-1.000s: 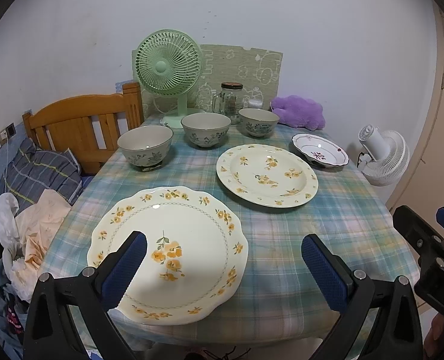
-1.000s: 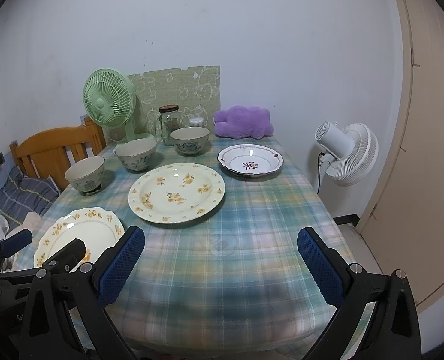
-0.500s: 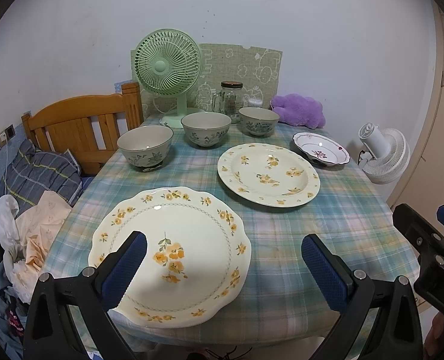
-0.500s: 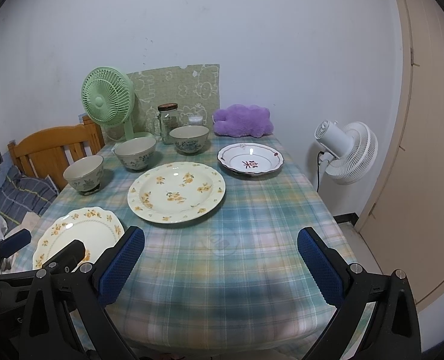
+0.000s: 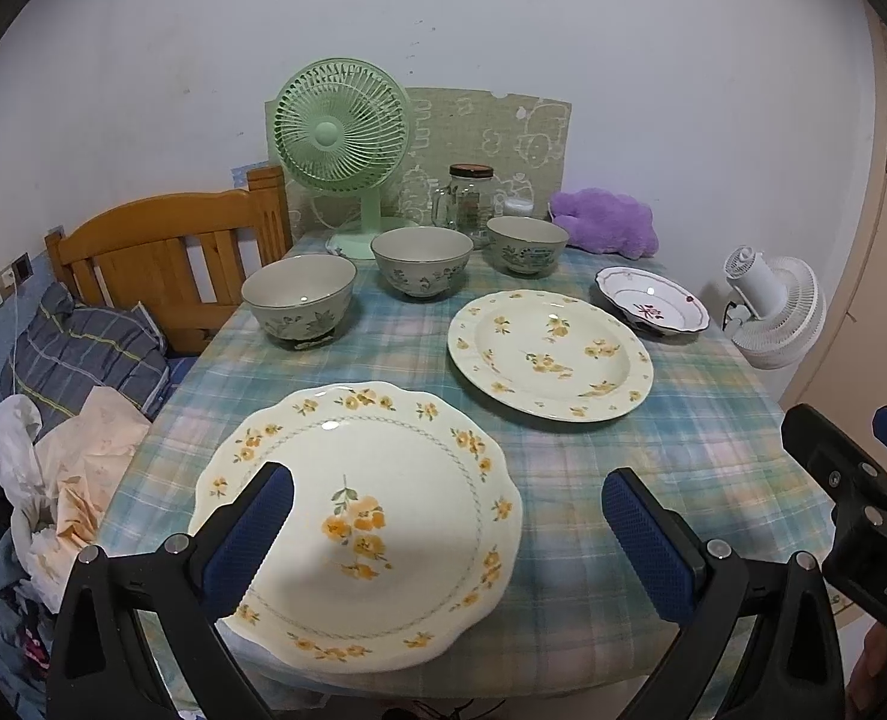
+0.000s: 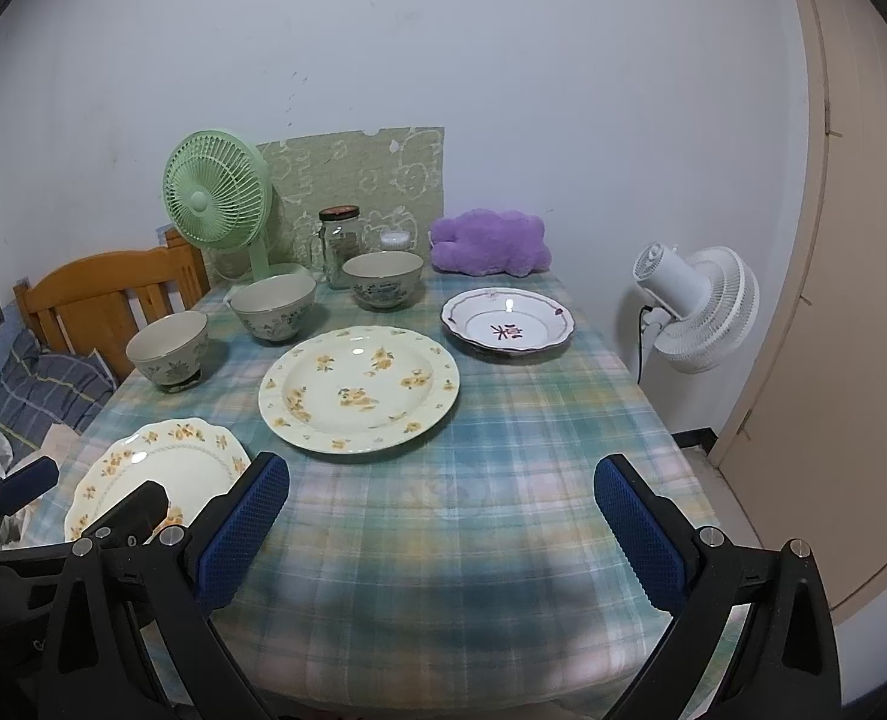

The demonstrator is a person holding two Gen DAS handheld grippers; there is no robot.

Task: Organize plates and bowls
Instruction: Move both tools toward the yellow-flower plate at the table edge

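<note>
A scalloped cream plate with yellow flowers (image 5: pixel 359 516) (image 6: pixel 161 468) lies at the table's near left corner. My left gripper (image 5: pixel 446 531) hangs open just above it, empty. A larger round yellow-flower plate (image 5: pixel 548 354) (image 6: pixel 359 396) lies mid-table. A small white plate with a red mark (image 5: pixel 653 306) (image 6: pixel 506 327) sits at the far right. Three grey-green bowls (image 5: pixel 299 300) (image 5: pixel 422 261) (image 5: pixel 527 243) stand in a row behind. My right gripper (image 6: pixel 440 528) is open over bare cloth at the near edge.
A green fan (image 5: pixel 341 132), a glass jar (image 5: pixel 470 198) and a purple plush (image 5: pixel 605 228) stand at the back of the plaid-covered table (image 6: pixel 503 480). A wooden chair (image 5: pixel 161 258) and piled clothes (image 5: pixel 65 420) are left; a white floor fan (image 6: pixel 695 306) is right.
The left gripper has moved forward and a little down over the scalloped plate, which now looms larger. The right gripper has barely shifted. Both stay open.
</note>
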